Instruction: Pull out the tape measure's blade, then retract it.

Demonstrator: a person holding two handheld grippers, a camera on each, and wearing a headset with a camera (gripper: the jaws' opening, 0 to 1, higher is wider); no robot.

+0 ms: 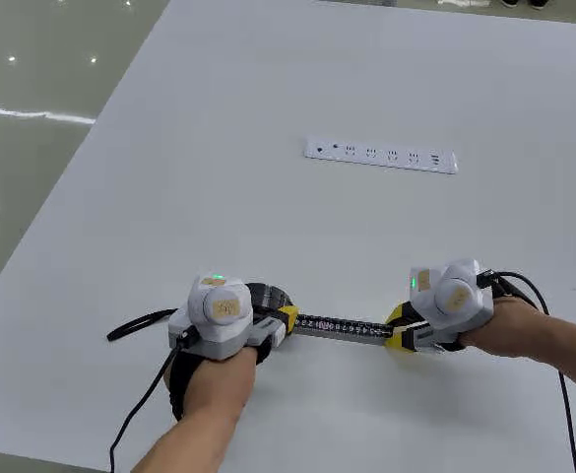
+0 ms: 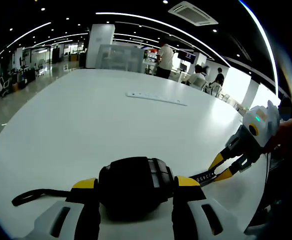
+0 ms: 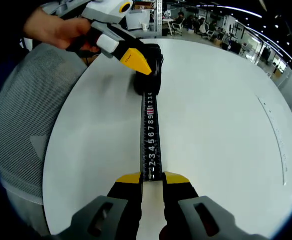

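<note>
White table [image 1: 268, 99] is taking up most of the head view, with a power strip [image 1: 381, 156] lying upper centre-right, well apart from the work. Left gripper [image 1: 282, 327] is sitting lower left, jaws part-closed around the black tape measure case [image 1: 271, 297] and clamping both flanks. In the left gripper view the case is sitting bottom centre between the yellow tips. Right gripper [image 1: 398, 327] is sitting lower right, jaws pinched almost together on the free end of the blade [image 1: 342, 328]. The blade is spanning a short stretch between the two grippers, roughly horizontal across the lower head view, scale facing up. Can't tell if it's touching the table. Key geometry: in the right gripper view the blade is running straight up from the jaws to the case at upper centre, so its long axis is lining up with the right gripper and the case is lying dead ahead. Left is anchoring, right is the one on the end. I'm reading it as only partly extended. Pulling or feeding back should be going along that line, since sideways drift is risking a kink. A black strap [image 1: 135, 325] is trailing from the case toward lower left.
</note>
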